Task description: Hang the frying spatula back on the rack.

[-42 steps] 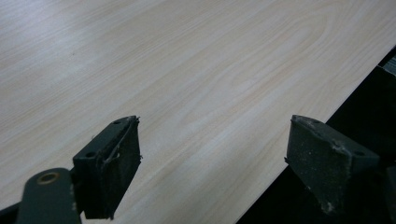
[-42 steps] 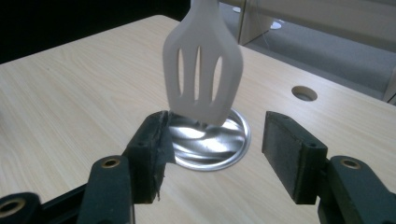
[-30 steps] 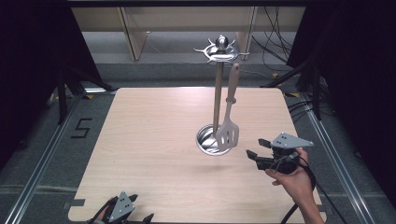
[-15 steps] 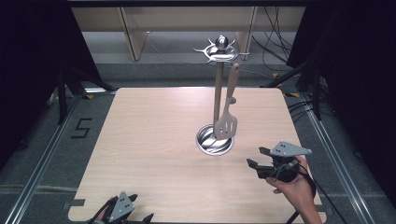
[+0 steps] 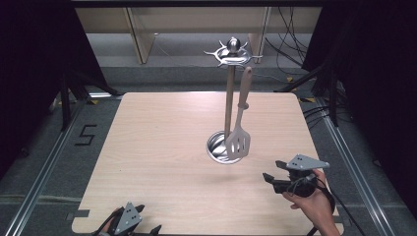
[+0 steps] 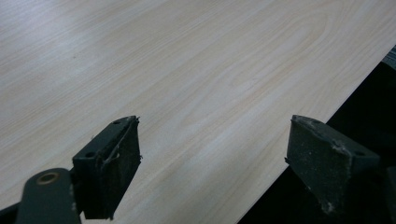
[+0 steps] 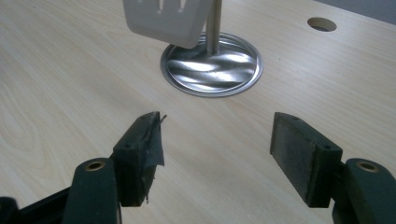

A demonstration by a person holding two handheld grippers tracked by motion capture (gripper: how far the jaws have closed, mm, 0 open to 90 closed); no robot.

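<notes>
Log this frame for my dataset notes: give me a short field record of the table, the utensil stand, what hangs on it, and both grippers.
surface: light wooden table
stand: metal utensil stand, round base, hooks on top
hanging: slotted spatula, over the base
right gripper: open, holds nothing, near the stand's base
left gripper: open, holds nothing, at the table's near edge

There is one sign to read. It is a big black number "5" (image 5: 86, 134). It is marked on the grey floor (image 5: 44, 147), at the left side of the high view, just beside the left edge of the counter (image 5: 162, 147). No other words, labels or brands can be read.
</notes>
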